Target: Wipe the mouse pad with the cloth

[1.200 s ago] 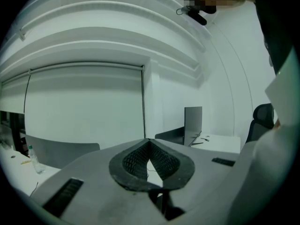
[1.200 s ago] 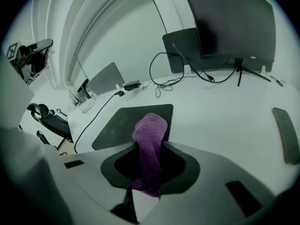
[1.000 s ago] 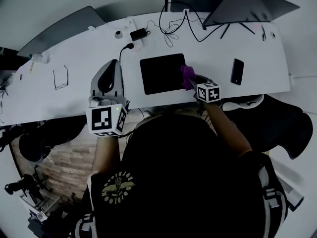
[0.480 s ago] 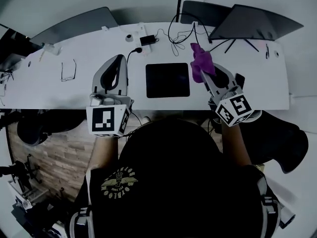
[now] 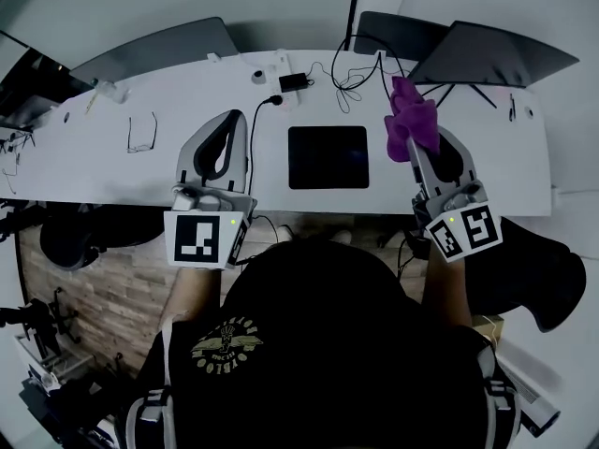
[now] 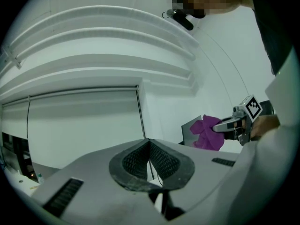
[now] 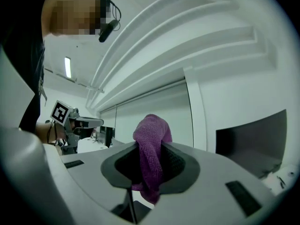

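Note:
The black mouse pad lies flat on the white desk, between my two grippers. My right gripper is raised above the desk to the right of the pad and is shut on the purple cloth, which bunches out past the jaw tips. In the right gripper view the cloth is pinched between the jaws and points up toward the ceiling. My left gripper is lifted left of the pad, its jaws shut with nothing between them. In the left gripper view the cloth shows far off.
Glasses lie on the desk at the left. A charger and tangled cables sit behind the pad. A monitor stands at the back right, another screen at the back left. An office chair stands to my right.
My right gripper has lifted the cloth off the pad's right edge and carried it up and to the right. The left gripper has stayed raised at the pad's left.

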`<state>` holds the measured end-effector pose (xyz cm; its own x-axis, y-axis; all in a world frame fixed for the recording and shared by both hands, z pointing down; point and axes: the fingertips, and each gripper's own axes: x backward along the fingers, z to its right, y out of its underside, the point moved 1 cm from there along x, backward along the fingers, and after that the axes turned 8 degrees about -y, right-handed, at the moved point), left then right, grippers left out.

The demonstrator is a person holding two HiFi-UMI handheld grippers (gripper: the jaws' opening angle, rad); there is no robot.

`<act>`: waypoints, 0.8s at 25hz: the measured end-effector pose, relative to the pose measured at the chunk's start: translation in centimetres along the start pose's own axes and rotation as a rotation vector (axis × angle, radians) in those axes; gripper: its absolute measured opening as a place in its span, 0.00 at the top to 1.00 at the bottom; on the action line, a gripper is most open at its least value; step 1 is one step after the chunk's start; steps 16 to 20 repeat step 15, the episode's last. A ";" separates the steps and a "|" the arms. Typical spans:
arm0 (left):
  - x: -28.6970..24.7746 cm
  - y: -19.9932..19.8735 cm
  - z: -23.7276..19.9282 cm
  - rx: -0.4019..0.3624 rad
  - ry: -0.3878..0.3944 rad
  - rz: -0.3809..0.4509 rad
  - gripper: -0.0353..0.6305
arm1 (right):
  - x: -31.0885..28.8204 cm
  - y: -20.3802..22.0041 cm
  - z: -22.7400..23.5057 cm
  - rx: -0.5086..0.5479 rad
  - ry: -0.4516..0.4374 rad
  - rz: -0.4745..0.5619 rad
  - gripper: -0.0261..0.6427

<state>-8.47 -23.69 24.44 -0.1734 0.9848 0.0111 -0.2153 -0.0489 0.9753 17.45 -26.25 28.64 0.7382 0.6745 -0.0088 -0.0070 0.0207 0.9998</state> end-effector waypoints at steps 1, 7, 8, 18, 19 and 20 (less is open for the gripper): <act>-0.2 0.1 -0.1 -0.002 0.011 -0.003 0.94 | -0.1 0.1 0.0 -0.003 0.011 -0.003 0.83; 0.3 1.1 -1.3 0.024 0.084 -0.003 0.94 | -0.5 1.7 -1.5 -0.084 0.071 -0.007 0.83; 0.4 1.3 -1.5 0.028 0.097 -0.001 0.94 | -0.4 1.9 -1.7 -0.094 0.087 -0.009 0.83; 1.4 2.9 -4.6 0.052 0.126 0.000 0.94 | -1.1 1.9 -5.2 -0.061 0.123 -0.017 0.83; 1.4 2.9 -4.6 0.052 0.126 0.000 0.94 | -1.1 1.9 -5.2 -0.061 0.123 -0.017 0.83; 1.4 2.9 -4.6 0.052 0.126 0.000 0.94 | -1.1 1.9 -5.2 -0.061 0.123 -0.017 0.83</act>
